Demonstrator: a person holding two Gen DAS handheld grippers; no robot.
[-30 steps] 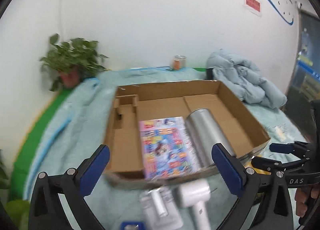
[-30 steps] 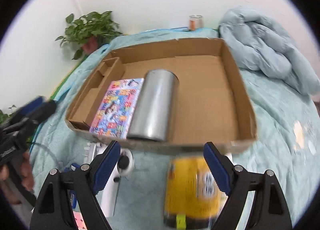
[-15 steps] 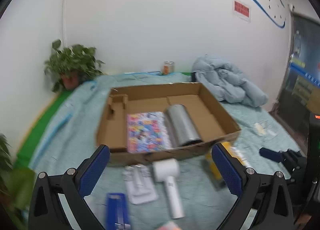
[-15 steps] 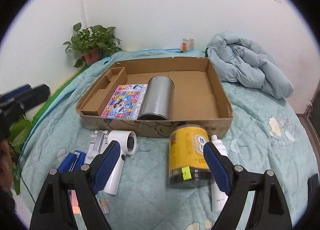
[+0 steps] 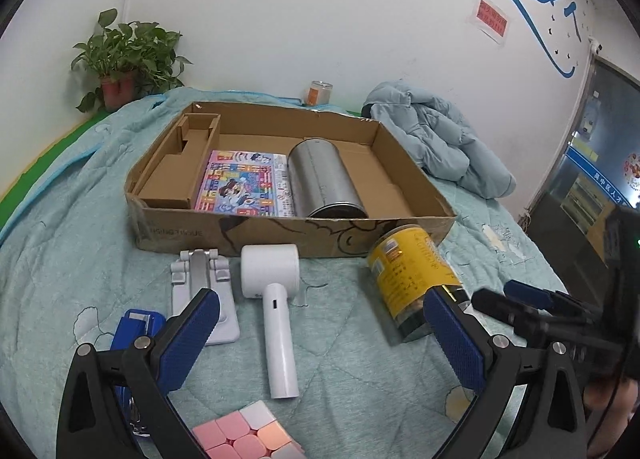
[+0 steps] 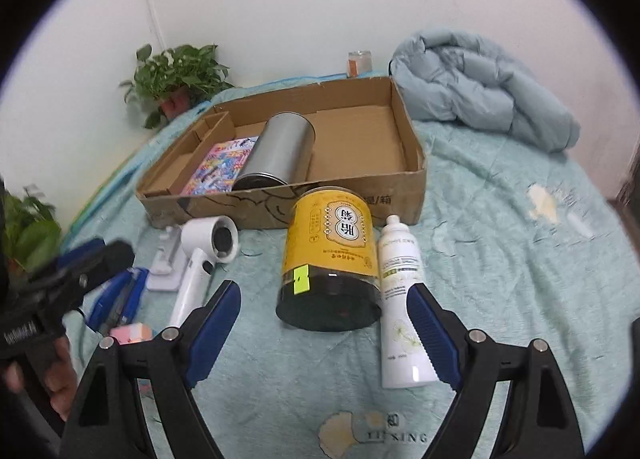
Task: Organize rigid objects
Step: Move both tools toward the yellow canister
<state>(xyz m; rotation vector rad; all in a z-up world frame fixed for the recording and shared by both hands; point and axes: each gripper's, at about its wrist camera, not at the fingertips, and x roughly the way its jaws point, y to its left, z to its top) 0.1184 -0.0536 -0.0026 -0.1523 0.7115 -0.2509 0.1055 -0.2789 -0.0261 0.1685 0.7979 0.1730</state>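
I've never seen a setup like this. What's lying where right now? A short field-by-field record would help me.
surface: light green quilt
cardboard box: open, holds a colourful book lying flat and a silver canister on its side
outside the box, in front: yellow jar on its side, white spray bottle beside it, white handheld device, white stand, blue stapler, pink cube
left gripper: jaws open, empty
right gripper: jaws open, empty, facing the yellow jar
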